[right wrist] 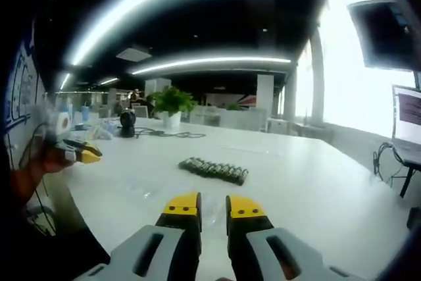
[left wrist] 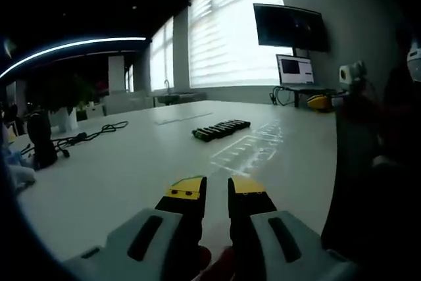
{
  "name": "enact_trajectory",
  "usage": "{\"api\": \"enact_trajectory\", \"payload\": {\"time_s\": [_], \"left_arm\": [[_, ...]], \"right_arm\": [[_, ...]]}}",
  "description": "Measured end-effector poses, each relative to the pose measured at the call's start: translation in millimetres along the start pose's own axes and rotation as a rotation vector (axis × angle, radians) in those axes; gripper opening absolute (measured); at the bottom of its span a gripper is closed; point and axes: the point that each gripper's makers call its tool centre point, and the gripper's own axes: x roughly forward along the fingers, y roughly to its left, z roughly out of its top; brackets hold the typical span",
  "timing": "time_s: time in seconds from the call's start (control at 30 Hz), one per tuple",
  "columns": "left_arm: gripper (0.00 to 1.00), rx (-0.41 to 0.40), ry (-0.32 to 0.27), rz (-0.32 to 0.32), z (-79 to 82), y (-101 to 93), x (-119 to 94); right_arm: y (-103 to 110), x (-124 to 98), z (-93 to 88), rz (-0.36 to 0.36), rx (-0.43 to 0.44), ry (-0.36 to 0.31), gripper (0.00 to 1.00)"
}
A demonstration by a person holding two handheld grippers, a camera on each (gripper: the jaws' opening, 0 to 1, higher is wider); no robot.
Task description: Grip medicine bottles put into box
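Ahead of the tool we see a broad white desk (left wrist: 131, 169), with a black cable (left wrist: 92, 134) trailing across it off to the left. Farther ahead and to the right, a dark wall screen (left wrist: 290, 26) hangs above a lit laptop (left wrist: 295, 70). In the right gripper view, a potted plant (right wrist: 172, 104) stands far ahead, left of the tool, beside a black round object (right wrist: 127, 123).

Left gripper (left wrist: 217, 189), right gripper (right wrist: 214, 207): grey bodies, black fingers, yellow tips.
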Motion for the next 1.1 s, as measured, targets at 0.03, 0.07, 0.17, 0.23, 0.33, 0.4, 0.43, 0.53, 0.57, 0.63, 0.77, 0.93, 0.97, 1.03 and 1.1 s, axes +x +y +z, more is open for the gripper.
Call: {"api": "enact_trajectory", "payload": {"time_s": [0.03,0.07,0.17,0.23,0.33,0.4,0.43,0.53,0.57,0.63,0.77,0.93,0.97,1.03,1.1], "left_arm": [[0.08,0.001,0.004,0.001,-1.2,0.7,0.3],[0.08,0.002,0.007,0.004,-2.8,2.0,0.6],[0.08,-0.007,0.010,0.007,-7.2,6.3,1.3],[0.08,-0.012,0.005,0.006,-8.7,7.7,2.5],[0.08,-0.009,0.000,0.012,-6.2,10.2,2.3],[0.08,-0.020,-0.005,0.010,-4.7,11.1,2.6],[0.08,-0.020,-0.005,0.010,-4.1,11.1,3.0],[0.08,0.000,-0.007,0.008,-1.2,12.1,5.0],[0.08,0.005,-0.005,0.009,-1.0,12.4,5.7],[0.08,0.014,0.000,0.010,-0.5,13.4,6.8],[0.07,0.023,-0.007,-0.006,3.0,10.6,8.0],[0.07,0.047,0.005,-0.010,2.6,11.1,13.0],[0.07,0.042,0.005,-0.015,1.6,10.6,13.5],[0.07,0.022,0.003,-0.029,-2.1,9.8,14.8],[0.07,0.018,0.011,-0.034,-8.6,10.9,16.8]], "right_arm": [[-1.2,2.8,1.1,-0.001,-0.001,0.004,0.10],[-2.6,5.8,2.0,-0.003,0.000,0.006,0.10],[-7.5,16.7,2.5,-0.010,0.003,0.018,0.10],[-10.4,23.4,2.5,-0.012,0.010,0.025,0.11],[-14.2,36.0,3.4,-0.022,0.021,0.038,0.11],[-17.2,43.9,5.7,-0.026,0.023,0.043,0.11],[-18.7,48.0,6.5,-0.028,0.022,0.047,0.11],[-20.5,60.0,8.2,-0.032,0.015,0.062,0.11],[-21.2,62.6,8.8,-0.034,0.014,0.066,0.11],[-22.9,71.2,11.6,-0.034,-0.012,0.069,0.11],[-27.0,85.5,15.7,-0.032,-0.020,0.081,0.11],[-29.6,103.0,15.6,-0.028,-0.032,0.100,0.11],[-29.8,104.1,15.6,-0.029,-0.033,0.101,0.11],[-30.1,111.6,15.9,-0.023,-0.033,0.105,0.11],[-32.2,118.2,15.5,-0.026,-0.033,0.113,0.11]]}}
